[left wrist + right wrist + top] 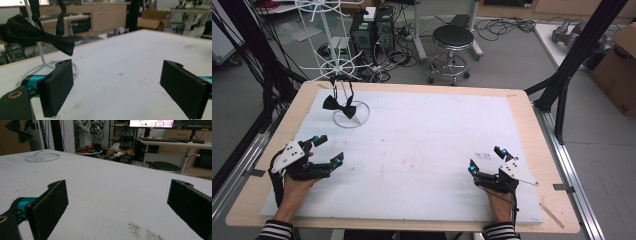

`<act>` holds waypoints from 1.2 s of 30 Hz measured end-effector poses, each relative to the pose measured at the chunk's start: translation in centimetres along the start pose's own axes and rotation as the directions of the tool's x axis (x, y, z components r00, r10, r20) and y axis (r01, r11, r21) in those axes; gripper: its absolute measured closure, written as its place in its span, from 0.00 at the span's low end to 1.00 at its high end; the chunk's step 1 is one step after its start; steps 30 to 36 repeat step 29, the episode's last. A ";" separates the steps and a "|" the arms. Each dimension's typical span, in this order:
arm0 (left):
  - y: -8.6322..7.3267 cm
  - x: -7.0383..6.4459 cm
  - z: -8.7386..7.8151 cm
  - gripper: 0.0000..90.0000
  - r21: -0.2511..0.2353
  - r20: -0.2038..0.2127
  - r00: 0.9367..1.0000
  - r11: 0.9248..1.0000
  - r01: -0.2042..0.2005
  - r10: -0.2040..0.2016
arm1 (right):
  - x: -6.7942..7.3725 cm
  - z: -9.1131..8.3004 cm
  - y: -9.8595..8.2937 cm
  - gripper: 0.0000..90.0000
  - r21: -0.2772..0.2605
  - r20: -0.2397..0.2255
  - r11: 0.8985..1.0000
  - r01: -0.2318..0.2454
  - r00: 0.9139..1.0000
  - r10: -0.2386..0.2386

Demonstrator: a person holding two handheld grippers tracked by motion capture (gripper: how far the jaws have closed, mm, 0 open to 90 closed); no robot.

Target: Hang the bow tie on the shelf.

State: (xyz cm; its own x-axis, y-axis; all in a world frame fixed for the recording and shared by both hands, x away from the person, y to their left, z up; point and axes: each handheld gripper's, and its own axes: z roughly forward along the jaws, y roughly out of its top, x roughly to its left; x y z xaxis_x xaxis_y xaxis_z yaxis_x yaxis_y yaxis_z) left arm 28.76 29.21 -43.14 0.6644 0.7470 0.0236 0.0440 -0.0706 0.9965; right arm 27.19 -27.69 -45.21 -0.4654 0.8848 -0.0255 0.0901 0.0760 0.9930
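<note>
The black bow tie (pixel 338 105) hangs by its strap from a thin white wire stand (pixel 353 116) at the far left corner of the counter (pixel 422 145). Taking that stand as the landmark, the left claw (pixel 328 149) sits nearer the person and slightly to the stand's left, well apart from it, jaws spread wide with nothing between them. The right claw (pixel 485 159) rests far to the stand's right near the front edge, also spread wide and empty.

The likeliest trouble is the stand itself. It looks light and spindly, so a claw that pulls the tie sideways instead of lifting the strap clear of the hook would probably drag or tip it. In the left gripper view the bow tie (pixel 32 33) hangs just above and beyond the left claw (pixel 120 87), beside the upright, so closing there risks pinching the wire along with the fabric. The cloth is soft and limp; a grip on one wing alone may slip. The right claw (pixel 120 207) is too far from the stand to steady its base ring (pixel 42 156) quickly.
</note>
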 end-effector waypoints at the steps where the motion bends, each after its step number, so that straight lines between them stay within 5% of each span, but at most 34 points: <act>1: -0.4 -0.1 -0.2 0.13 -0.010 -0.007 1.000 1.000 0.000 0.000 | 0.0 0.0 0.0 0.03 -0.001 0.001 1.000 0.000 1.000 0.000; 9: -2.3 0.0 -0.9 0.14 -0.074 -0.059 0.998 0.997 0.022 -0.027 | 0.1 0.0 0.0 0.03 0.002 0.005 1.000 0.005 1.000 -0.005; 36: -2.4 0.0 -1.1 0.14 -0.099 -0.058 0.998 0.995 0.022 -0.027 | 0.1 -0.3 -0.1 0.03 -0.030 0.020 1.000 -0.001 1.000 0.001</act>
